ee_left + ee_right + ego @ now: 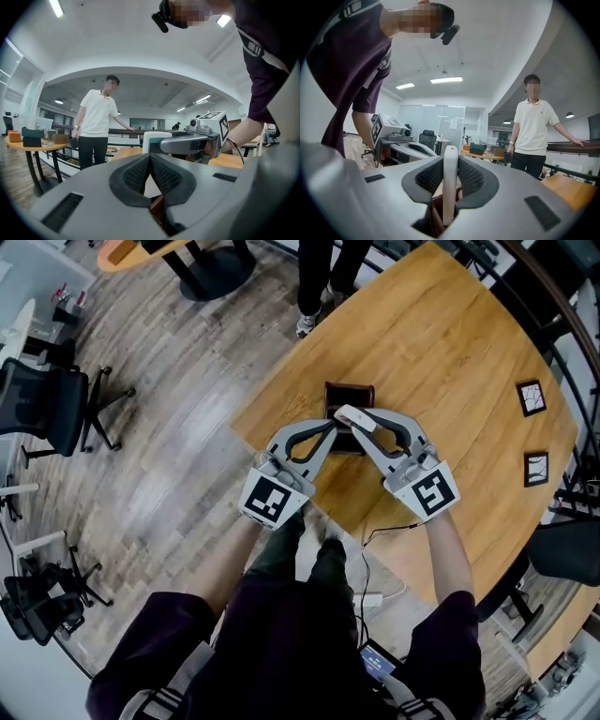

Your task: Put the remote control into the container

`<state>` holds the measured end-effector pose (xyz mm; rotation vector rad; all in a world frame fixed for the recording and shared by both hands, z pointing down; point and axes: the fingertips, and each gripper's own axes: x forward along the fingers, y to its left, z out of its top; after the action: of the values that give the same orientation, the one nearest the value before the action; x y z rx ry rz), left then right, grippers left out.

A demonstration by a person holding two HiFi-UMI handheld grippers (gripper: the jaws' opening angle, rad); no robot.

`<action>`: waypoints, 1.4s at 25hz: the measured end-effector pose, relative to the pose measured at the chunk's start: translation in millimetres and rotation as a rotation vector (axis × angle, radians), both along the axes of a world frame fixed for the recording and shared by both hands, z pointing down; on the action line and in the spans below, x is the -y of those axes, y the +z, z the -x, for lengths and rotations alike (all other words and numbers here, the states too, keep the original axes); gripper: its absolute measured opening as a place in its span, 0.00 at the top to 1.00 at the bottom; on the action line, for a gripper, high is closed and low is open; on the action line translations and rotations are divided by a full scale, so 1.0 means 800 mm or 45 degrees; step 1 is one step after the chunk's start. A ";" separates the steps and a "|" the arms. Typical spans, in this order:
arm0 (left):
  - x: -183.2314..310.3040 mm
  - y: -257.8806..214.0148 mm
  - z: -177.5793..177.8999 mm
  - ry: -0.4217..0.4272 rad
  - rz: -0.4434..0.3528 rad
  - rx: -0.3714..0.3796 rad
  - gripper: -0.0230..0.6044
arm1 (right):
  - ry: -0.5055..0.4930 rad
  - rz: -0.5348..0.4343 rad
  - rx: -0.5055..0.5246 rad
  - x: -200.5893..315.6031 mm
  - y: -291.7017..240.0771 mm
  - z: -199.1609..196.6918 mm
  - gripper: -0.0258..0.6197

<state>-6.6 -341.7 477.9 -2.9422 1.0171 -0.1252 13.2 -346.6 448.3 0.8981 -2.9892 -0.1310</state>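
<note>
A dark brown container [349,388] stands near the wooden table's [450,362] left edge. Just above it, my right gripper [360,421] is shut on a white remote control [353,415]. In the right gripper view the remote control [450,183] stands on edge between the pads, its lower end over the container's brown wall [437,208]. My left gripper [328,426] hovers beside the right one with its pads [161,176] pressed together and nothing between them. The container [157,209] shows below them. From the left gripper view, the right gripper [187,143] and remote control [152,140] lie straight ahead.
A person in a white polo shirt [533,126] stands at the table's far side. Two black-and-white marker tiles [532,397] [536,468] lie on the table's right part. Office chairs [52,404] stand on the wood floor at left. A cable [389,529] hangs off the near table edge.
</note>
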 end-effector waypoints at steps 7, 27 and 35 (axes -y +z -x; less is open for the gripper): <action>0.000 0.011 0.001 -0.020 0.036 -0.016 0.94 | -0.101 -0.028 -0.075 -0.007 0.010 0.008 0.80; -0.003 0.027 0.012 -0.058 0.079 0.003 0.94 | -0.155 -0.007 -0.281 -0.003 0.087 0.001 0.75; -0.017 -0.002 0.006 -0.064 0.074 -0.023 0.94 | -0.073 -0.021 -0.183 -0.017 0.038 -0.007 0.75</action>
<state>-11.5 -328.0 476.2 -2.9756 1.1089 -0.1317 18.9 -333.1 478.8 0.7699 -2.8851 -0.2123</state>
